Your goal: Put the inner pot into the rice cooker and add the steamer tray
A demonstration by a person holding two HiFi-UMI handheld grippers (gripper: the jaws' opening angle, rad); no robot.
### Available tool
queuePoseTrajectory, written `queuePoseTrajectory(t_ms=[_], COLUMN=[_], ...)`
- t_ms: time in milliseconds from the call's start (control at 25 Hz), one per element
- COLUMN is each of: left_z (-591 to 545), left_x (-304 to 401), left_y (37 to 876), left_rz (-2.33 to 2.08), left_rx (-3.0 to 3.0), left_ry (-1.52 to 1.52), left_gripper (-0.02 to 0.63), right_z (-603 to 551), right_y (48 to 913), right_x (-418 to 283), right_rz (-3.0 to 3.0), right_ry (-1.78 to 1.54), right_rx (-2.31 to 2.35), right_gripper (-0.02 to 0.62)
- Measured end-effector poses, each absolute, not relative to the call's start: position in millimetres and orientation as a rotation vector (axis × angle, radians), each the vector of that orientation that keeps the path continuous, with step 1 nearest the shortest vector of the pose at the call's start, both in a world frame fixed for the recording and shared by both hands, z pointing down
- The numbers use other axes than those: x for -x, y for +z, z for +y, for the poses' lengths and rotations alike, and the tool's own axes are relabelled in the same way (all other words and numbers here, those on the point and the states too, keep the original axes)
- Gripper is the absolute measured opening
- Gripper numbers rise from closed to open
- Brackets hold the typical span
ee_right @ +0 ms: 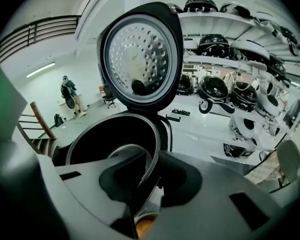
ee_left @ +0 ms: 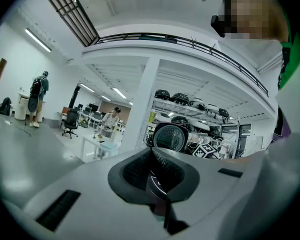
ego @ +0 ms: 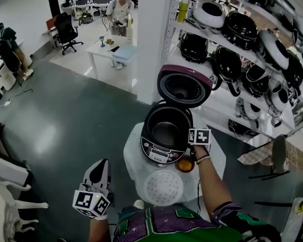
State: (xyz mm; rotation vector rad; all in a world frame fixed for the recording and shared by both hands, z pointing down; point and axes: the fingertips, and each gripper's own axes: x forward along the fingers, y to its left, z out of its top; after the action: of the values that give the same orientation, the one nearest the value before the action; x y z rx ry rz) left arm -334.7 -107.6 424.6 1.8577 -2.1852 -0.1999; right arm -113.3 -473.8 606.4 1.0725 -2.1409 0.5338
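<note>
1. You look to be at the end of seating the pot (ego: pixel 167 131). It sits down inside the cooker (ego: pixel 160 154), which stands open on the table (ego: pixel 133 158) with its lid (ego: pixel 184 87) tipped up at 12 o'clock.
2. Your right gripper (ee_right: pixel 151 166) is at about 3 o'clock on the pot. Its jaws are nearly together and pinch the thin rim, one pad inside the wall and one outside.
3. Your left gripper (ee_left: pixel 152 166) hangs off the table at about 8 o'clock, jaws fully together with nothing in them.
4. The pot is dark inside, with a paler round floor and a bright metal lip. From the head view it seems level in the cooker, not cocked.
5. Next, I judge, you let go of the rim and lift clear without dragging the wall.
6. Then you go for the tray (ego: pixel 163 188), which lies flat on the table at 6 o'clock of the cooker. It is a thin, white, perforated disc, so it likely needs an edge grip and a level lowering onto the pot.
7. An orange thing (ego: pixel 185 164) sits at 5 o'clock, just under your right wrist. Mind it as you pull back.
</note>
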Motion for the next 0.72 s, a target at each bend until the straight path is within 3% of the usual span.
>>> queuePoseTrajectory(t_ms=[360, 720], left_z=[-102, -100], left_x=[324, 296], left_y=[422, 432], left_rz=[-2.091, -1.912], left_rx=[-1.979, -2.147], left_ry=[-0.208, -0.192], left_gripper=[0.021, 0.021], right_z=[-431, -350], right_y=[563, 544], right_x=[94, 27], right_rz=[-2.351, -2.369], right_ry=[0.519, 0.483], right_rx=[-1.128, -1.260], right_gripper=[0.072, 0.063])
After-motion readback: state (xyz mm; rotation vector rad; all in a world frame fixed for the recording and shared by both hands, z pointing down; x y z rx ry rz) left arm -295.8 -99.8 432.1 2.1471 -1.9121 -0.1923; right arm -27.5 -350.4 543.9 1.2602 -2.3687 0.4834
